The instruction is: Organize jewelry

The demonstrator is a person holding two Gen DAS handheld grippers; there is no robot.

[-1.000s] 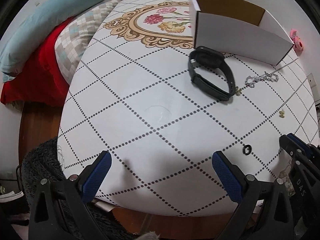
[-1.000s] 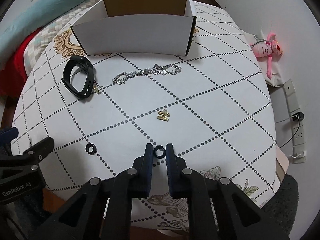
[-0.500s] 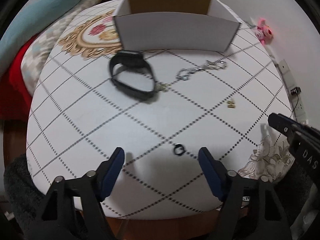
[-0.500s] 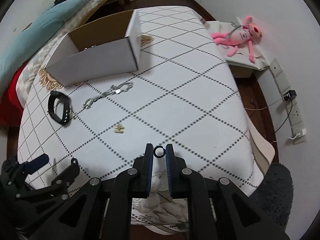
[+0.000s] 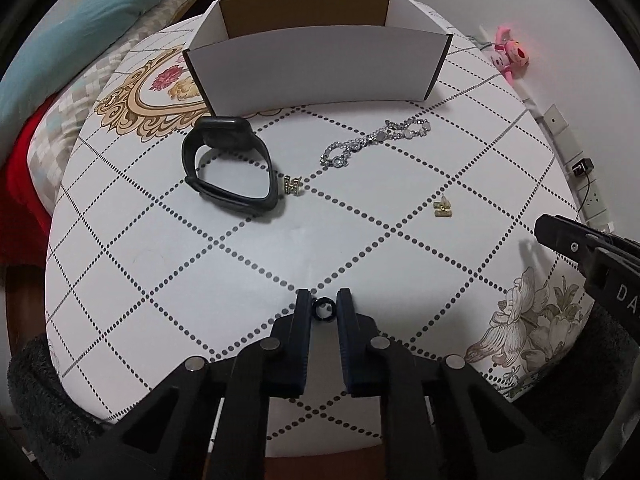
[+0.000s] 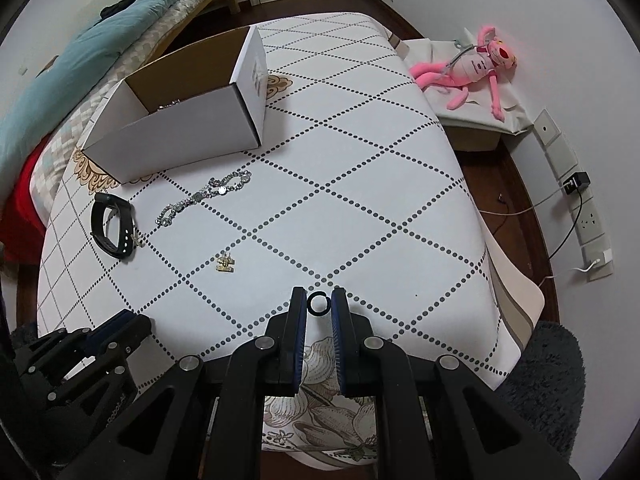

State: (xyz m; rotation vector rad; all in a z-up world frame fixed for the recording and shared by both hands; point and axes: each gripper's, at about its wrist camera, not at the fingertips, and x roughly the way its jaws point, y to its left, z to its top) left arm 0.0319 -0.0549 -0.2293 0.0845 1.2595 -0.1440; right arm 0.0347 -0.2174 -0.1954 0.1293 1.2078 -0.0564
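My left gripper (image 5: pixel 323 309) is shut on a small black ring (image 5: pixel 323 310) near the table's front edge. My right gripper (image 6: pixel 319 305) is shut on another black ring (image 6: pixel 319 305) and holds it above the table. On the table lie a black watch band (image 5: pixel 228 166), a silver chain bracelet (image 5: pixel 374 142) and two gold charms (image 5: pixel 293 185) (image 5: pixel 441 208). The white cardboard box (image 5: pixel 316 70) stands open at the back; something silver lies inside it (image 6: pixel 170 105).
The patterned white table (image 5: pixel 160 264) is small, with its edges close on all sides. A bed with blue and red bedding (image 5: pixel 60 40) is at the left. A pink plush toy (image 6: pixel 476 62) lies on a low stand at the right. Wall sockets with cables (image 6: pixel 588 220) are at the right.
My left gripper swung right, came down over the black ring on the table and shut on it. My right gripper lifted with its ring.
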